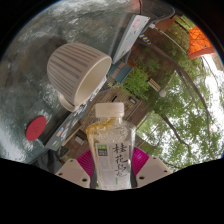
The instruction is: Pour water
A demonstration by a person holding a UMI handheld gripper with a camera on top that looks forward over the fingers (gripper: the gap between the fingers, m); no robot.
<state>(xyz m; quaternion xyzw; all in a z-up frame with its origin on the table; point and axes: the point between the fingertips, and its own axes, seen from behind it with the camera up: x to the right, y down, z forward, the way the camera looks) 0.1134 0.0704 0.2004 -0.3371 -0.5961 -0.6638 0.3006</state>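
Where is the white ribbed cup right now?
In the gripper view, the white ribbed cup lies tipped on its side, beyond and left of the clear labelled bottle held between the gripper fingers, with a small red cap lower left.

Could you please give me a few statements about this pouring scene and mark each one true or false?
1. The tool is shut on a bottle with a green label. True.
2. The bottle's cap is still screwed on. False: its mouth is open, with no cap on it.
3. A white ribbed cup lies beyond the bottle, tilted in the view. True.
4. The red cap sits inside the cup. False: it lies apart from the cup, on the surface beside it.
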